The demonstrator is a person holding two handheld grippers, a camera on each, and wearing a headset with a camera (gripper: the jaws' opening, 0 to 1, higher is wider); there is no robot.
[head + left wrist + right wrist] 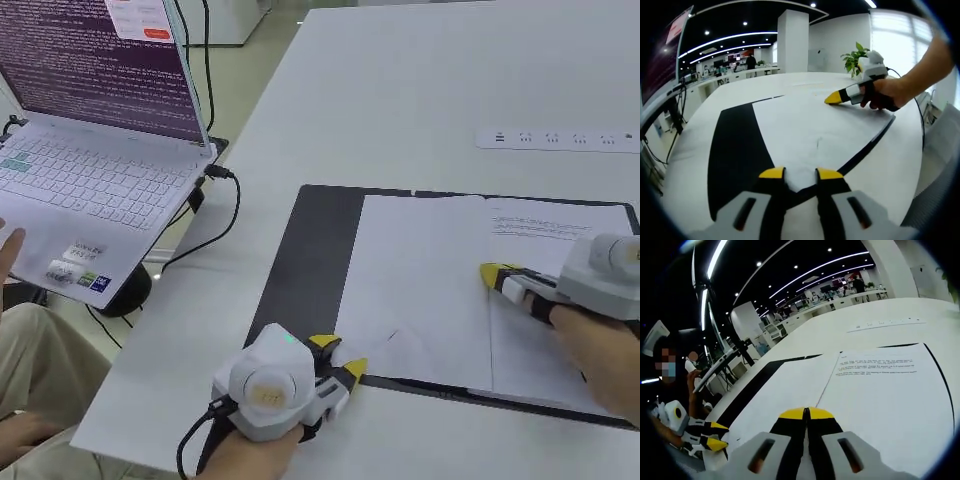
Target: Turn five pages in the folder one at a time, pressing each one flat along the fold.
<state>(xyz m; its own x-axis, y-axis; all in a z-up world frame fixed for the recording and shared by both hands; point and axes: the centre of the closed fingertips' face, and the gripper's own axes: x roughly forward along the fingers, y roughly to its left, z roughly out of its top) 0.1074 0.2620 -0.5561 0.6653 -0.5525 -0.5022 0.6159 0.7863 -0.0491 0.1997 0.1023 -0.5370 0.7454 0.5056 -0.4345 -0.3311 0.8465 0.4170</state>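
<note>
One open folder [305, 270], two grippers at work on it.

We see the black folder lying open on the table [400, 90], showing two white pages: one blank page [420, 290] and one printed page [555, 255]. Our left gripper [338, 355] sits at the folder's near edge, jaws apart with the blank page's corner between them. Our right gripper [495, 275] rests on the folder's fold, jaws closed together. One laptop [90, 150] stands left of the folder, and one power strip [555, 138] lies beyond it.

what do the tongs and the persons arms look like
The left tongs and right tongs have rounded pale grey bodies, black jaws and yellow tips. A black cable trails from the left one, which has a small green light. The forearms are bare.
</note>
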